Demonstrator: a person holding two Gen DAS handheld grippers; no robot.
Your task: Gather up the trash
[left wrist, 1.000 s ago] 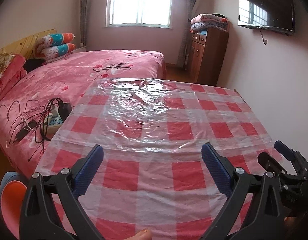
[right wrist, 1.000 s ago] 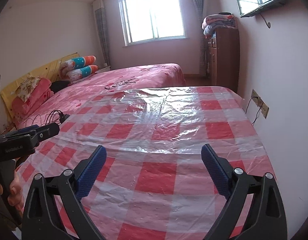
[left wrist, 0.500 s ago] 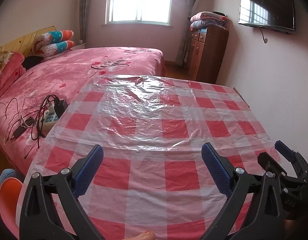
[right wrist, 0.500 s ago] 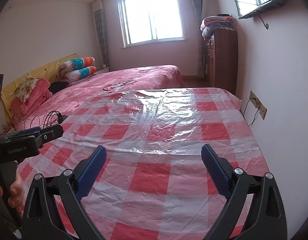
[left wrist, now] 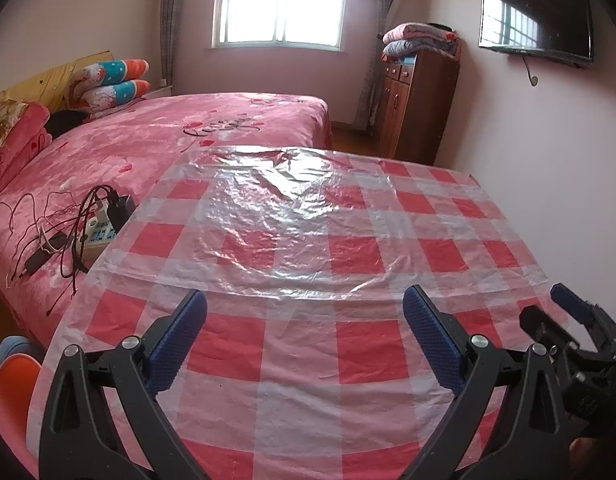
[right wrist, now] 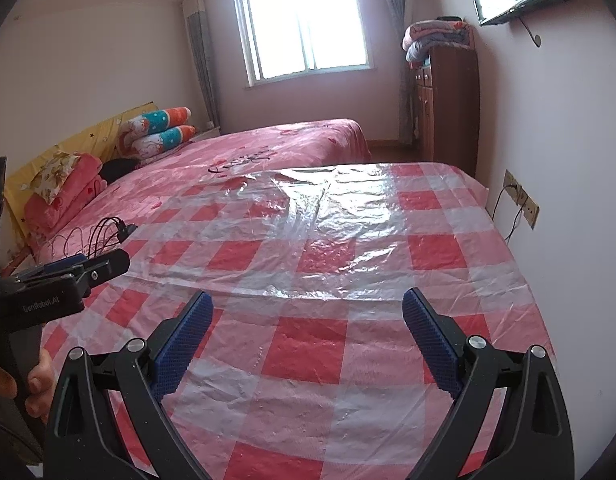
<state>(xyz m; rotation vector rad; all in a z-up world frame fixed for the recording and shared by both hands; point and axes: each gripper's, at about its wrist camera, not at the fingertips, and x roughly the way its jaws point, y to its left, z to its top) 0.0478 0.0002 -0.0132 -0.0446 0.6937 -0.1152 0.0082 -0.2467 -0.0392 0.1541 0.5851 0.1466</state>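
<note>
Left hand-held gripper [left wrist: 304, 340] and right hand-held gripper [right wrist: 304, 340], lower frame: spread wide, empty, above checked tabletop [left wrist: 300, 352]. No trash visible anywhere; collection apparently not yet begun, or already finished.

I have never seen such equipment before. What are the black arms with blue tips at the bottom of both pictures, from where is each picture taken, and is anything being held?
They are two hand-held grippers, one in each of a person's hands. Each carries a camera looking forward along its jaws, so one picture comes from the left gripper and the other from the right gripper. Both are wide open and hold nothing. Below them is a table under a red-and-white checked cover with clear plastic over it; no trash shows on it. Beside it stands a pink bed with a power strip and cables.
</note>
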